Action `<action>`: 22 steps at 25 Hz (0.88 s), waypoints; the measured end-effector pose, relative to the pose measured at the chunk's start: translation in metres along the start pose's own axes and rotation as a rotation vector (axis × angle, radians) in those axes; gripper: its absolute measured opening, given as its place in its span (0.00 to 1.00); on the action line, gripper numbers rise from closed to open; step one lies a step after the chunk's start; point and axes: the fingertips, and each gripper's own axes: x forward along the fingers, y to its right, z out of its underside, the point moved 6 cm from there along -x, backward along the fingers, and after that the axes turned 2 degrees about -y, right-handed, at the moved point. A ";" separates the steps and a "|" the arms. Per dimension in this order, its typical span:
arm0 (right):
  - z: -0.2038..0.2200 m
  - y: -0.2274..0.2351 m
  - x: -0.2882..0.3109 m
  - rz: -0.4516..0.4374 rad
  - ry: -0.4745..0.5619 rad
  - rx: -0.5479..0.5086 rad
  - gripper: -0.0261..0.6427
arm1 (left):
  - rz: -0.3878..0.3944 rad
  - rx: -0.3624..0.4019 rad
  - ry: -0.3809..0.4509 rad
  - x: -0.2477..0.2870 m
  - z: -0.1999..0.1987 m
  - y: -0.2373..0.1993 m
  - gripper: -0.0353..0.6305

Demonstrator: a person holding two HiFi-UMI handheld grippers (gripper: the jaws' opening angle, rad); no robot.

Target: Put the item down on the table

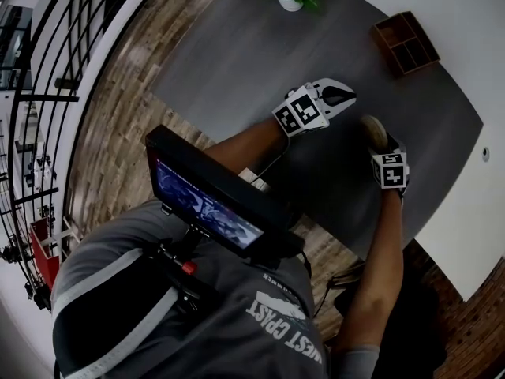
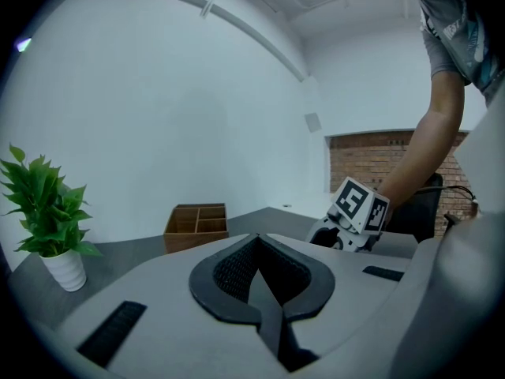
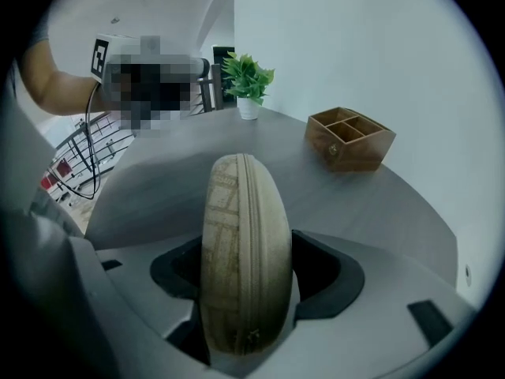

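Head view: left gripper (image 1: 341, 95) hovers empty, jaws pressed together; right gripper (image 1: 378, 137) pinches the beige zipped case (image 3: 241, 243) on edge over the grey table (image 1: 237, 54), apparently mid-carry, so next it needs lowering onto the surface before its 2 jaws spread.

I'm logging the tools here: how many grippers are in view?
2. The left gripper is over the grey table, jaws shut on nothing. The right gripper is just to its right, jaws shut on a beige case. No others show.
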 end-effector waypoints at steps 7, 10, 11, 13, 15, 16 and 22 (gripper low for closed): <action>-0.006 0.002 -0.002 0.009 0.014 -0.016 0.42 | 0.000 -0.007 -0.003 -0.002 0.000 0.002 0.05; -0.020 -0.001 -0.018 0.030 0.055 -0.046 0.42 | -0.004 -0.004 0.011 -0.006 -0.007 0.004 0.05; -0.027 -0.002 -0.027 0.044 0.085 -0.058 0.42 | -0.006 -0.001 0.018 -0.008 -0.011 0.006 0.05; -0.045 -0.002 -0.049 0.073 0.163 -0.085 0.42 | -0.010 0.007 0.036 -0.015 -0.024 0.009 0.05; -0.071 -0.002 -0.080 0.102 0.259 -0.130 0.42 | -0.018 0.018 0.061 -0.024 -0.041 0.011 0.05; -0.085 -0.004 -0.098 0.120 0.311 -0.163 0.42 | -0.023 0.026 0.075 -0.029 -0.051 0.013 0.05; -0.148 -0.041 -0.214 0.180 0.615 -0.353 0.42 | -0.052 0.081 0.150 -0.062 -0.106 0.038 0.05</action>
